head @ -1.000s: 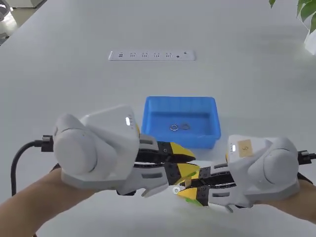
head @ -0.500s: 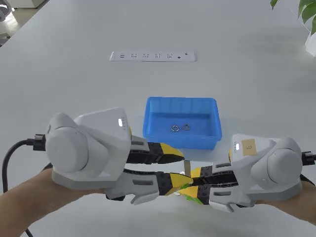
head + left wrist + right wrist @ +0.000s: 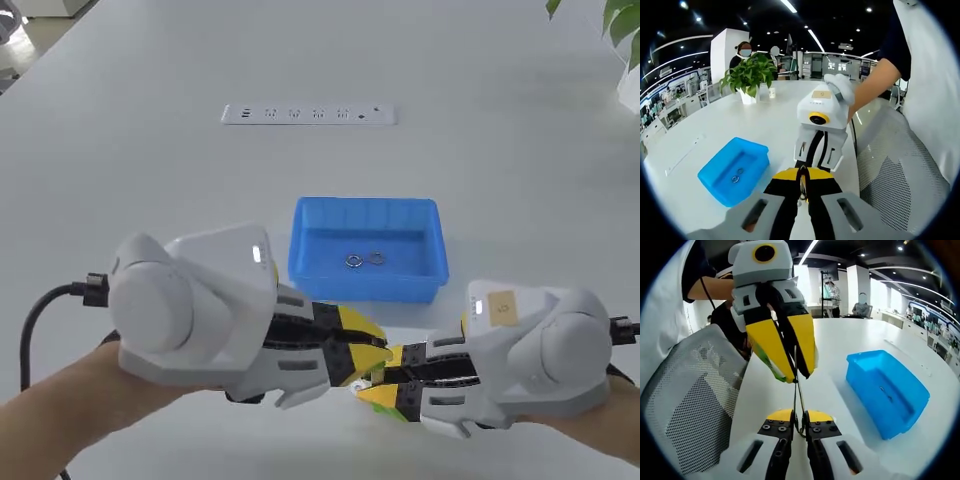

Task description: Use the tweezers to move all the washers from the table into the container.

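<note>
Where ceiling lights (image 3: 790, 6) glow, white table (image 3: 150, 160) bears container (image 3: 366, 286).

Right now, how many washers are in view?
2. Both washers lie mid-floor in the bin, one beside the other. More may be hidden elsewhere.

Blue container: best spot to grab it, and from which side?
Probably grip the container by its near long wall, from above: it is open-topped with thin upright walls, so one jaw can drop inside, one outside. The two washers lie mid-floor, clear of that wall.
</note>
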Action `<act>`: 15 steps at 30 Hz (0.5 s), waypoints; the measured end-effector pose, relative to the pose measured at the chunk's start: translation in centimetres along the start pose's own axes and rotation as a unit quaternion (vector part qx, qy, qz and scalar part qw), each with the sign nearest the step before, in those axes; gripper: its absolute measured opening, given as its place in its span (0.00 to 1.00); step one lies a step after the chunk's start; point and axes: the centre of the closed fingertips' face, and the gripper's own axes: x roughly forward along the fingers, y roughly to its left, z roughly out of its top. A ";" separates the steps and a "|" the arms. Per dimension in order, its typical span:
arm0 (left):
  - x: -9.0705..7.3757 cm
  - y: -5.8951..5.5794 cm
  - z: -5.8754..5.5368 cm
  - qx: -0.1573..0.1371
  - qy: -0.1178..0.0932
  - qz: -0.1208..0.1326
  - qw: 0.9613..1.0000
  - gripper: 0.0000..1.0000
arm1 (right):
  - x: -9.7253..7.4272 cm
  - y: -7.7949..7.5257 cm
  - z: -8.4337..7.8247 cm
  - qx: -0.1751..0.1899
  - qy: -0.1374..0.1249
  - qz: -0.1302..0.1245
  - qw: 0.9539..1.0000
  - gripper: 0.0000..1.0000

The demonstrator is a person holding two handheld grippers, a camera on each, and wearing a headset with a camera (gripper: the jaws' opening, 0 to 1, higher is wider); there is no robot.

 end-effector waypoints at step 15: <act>0.5 -0.5 0.2 0.013 0.001 0.006 1.000 0.05 | -0.2 0.0 -0.3 -0.039 0.018 -0.024 0.999 0.11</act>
